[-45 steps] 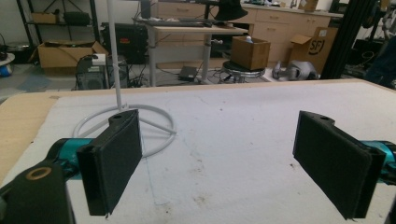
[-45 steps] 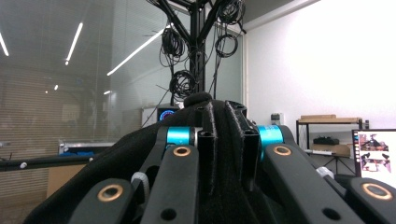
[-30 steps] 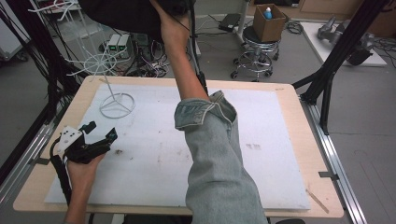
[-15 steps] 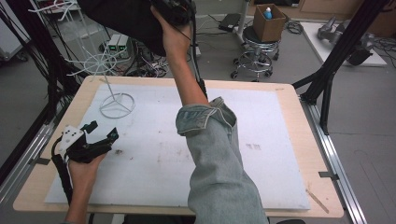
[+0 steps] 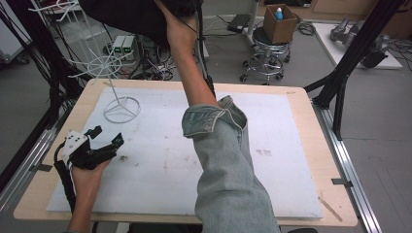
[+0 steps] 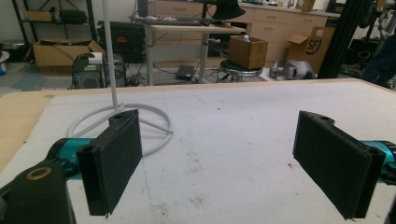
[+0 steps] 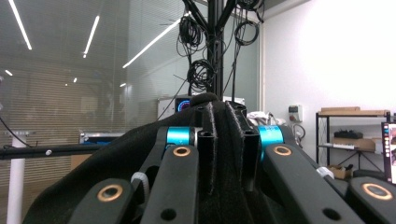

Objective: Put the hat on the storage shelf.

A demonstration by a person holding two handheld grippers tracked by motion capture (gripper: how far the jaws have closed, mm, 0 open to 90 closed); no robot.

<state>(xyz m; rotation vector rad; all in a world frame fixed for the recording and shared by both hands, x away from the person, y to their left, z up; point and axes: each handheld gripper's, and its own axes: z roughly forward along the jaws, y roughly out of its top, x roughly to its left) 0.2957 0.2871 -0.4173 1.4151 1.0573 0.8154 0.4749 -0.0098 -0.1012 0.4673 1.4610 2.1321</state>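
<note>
Table point(image 5: 301, 116) first, from the high view: a pale wooden top with a white mat point(image 5: 272, 174) covering most of it, a strip of bare wood left along every edge. The left gripper point(image 5: 104, 138) rests on the mat near its left edge, held by the person's left hand point(image 5: 87, 170), jaws spread wide with nothing between them. Just beyond it, toward the far left corner, stands a white wire stand point(image 5: 120, 104), its ring base on the mat and its spoked top leaning out past the table's far edge. The middle and right of the mat lie open. The right arm, in a rolled denim sleeve point(image 5: 226, 160), crosses the middle and reaches up and beyond the far edge to a black cloth point(image 5: 131, 17) hanging above.

Left gripper view: both black pads point(image 6: 112, 158) stand far apart over stained white mat, and the stand's ring base point(image 6: 126, 126) sits close ahead at left. The mat runs clear to the far wooden edge.

Right gripper view: the right gripper point(image 7: 227, 140) is raised high, its jaws pressed together on a fold of the black cloth point(image 7: 93, 172), with a white wall point(image 7: 327, 51) and hanging cables point(image 7: 201, 70) behind.
</note>
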